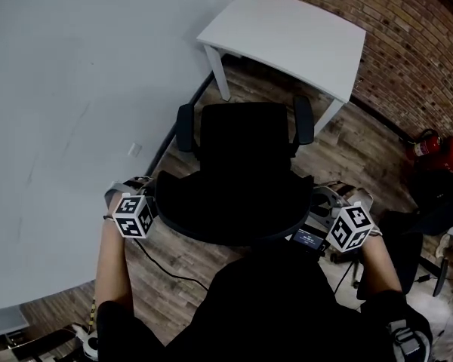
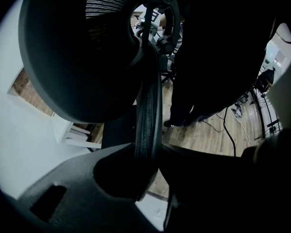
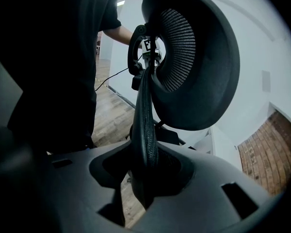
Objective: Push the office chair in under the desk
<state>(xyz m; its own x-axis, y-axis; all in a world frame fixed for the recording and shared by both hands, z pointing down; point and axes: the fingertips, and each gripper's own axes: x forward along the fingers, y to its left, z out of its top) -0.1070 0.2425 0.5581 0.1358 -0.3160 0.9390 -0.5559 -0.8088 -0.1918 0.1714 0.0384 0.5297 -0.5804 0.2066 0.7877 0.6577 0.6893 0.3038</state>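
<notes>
**Gripping the chair back on both sides, desk not yet reached**

Standing behind the office chair, the person has a gripper on each side of its back. The left gripper has its jaws drawn roughly halfway in and pinched on the backrest rim, the thin ribbed edge running up between them towards the headrest. The right gripper holds the opposite edge of that rim the same way, about half closed and pressing on it.

The chair sits on the wood floor with its seat facing the white desk, which stands at the far side in the corner between the white wall on the left and the brick wall on the right. The seat looks close to the desk's near edge, though not under it yet.

Trouble would most likely come from the armrests. If they ride higher than the desktop, or the chair drifts off line, they could knock the edge or the left desk leg. Uneven pressure from the two sides could swivel the seat. The rim is narrow, so a hard shove might slip it out of the jaws.
</notes>
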